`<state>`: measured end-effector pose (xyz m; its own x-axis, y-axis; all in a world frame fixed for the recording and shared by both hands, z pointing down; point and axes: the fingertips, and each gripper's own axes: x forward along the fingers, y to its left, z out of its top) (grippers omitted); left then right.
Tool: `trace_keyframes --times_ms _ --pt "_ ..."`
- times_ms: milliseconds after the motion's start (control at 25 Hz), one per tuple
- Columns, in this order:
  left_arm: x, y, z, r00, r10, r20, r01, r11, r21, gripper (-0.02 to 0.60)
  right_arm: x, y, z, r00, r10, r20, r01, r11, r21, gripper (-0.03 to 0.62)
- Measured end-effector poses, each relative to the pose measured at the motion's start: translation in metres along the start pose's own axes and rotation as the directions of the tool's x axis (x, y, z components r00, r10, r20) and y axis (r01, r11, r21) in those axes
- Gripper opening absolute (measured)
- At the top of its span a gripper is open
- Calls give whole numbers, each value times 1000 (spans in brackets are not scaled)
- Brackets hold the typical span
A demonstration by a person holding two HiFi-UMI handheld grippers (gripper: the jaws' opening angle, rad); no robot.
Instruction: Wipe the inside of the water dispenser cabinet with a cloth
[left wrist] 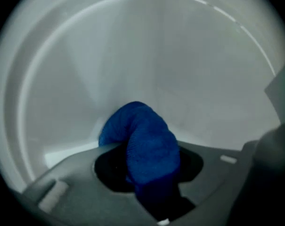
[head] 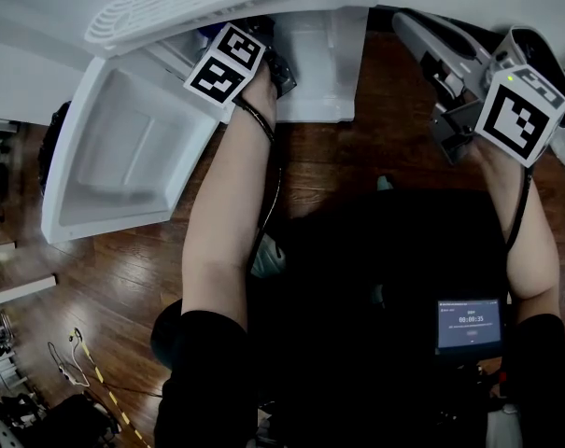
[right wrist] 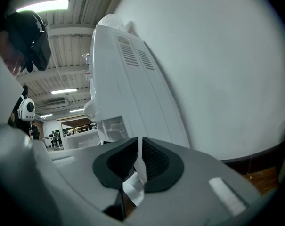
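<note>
The white water dispenser cabinet (head: 319, 73) stands open at the top of the head view, its door (head: 123, 147) swung out to the left. My left gripper (head: 259, 49) reaches level into the opening, and its marker cube sits at the cabinet mouth. In the left gripper view the gripper (left wrist: 144, 161) is shut on a bunched blue cloth (left wrist: 142, 138), close to the white inner wall (left wrist: 147, 60). My right gripper (head: 422, 40) is held off to the right, outside the cabinet. Its jaws (right wrist: 138, 161) are shut with nothing between them.
The dispenser's ribbed drip tray (head: 189, 3) juts out above the opening. A dark wooden floor (head: 95, 287) lies below, with cables (head: 72, 357) at the lower left. A small lit screen (head: 469, 323) sits at the lower right. The right gripper view shows the dispenser's side (right wrist: 128, 79) and a white wall (right wrist: 217, 55).
</note>
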<state>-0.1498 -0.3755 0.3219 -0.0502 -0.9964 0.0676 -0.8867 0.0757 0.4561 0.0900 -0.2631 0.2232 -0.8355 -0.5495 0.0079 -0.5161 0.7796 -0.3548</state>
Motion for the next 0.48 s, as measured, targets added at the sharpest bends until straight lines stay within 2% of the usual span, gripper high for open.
trace_keyframes --times_ms 40,80,120,200,320,360,480 --pt "-7 -3 2 1000 16 3 -17 994 108 166 0 1 0 1000 3 -3 -3 1000 -3 32" --pt "-15 -9 8 999 27 23 -31 972 232 166 1 2 -1 1000 6 -6 -6 1000 -5 32" --pt "-23 -16 17 998 19 55 -37 939 343 166 1 3 -2 1000 10 -9 -10 1000 -5 32" --pt "-38 -32 37 992 -24 121 -38 876 480 166 3 4 -2 1000 15 -12 -15 1000 -6 32" --pt "-59 -46 63 981 -53 188 -63 825 562 167 4 4 -2 1000 17 -10 -17 1000 -5 32" --pt "-66 -47 68 980 -46 193 -74 818 571 169 5 4 -2 1000 17 -10 -17 1000 -4 32" --pt "-96 -41 73 973 -11 230 -124 816 565 170 5 4 -2 1000 16 -7 -16 1000 -2 32"
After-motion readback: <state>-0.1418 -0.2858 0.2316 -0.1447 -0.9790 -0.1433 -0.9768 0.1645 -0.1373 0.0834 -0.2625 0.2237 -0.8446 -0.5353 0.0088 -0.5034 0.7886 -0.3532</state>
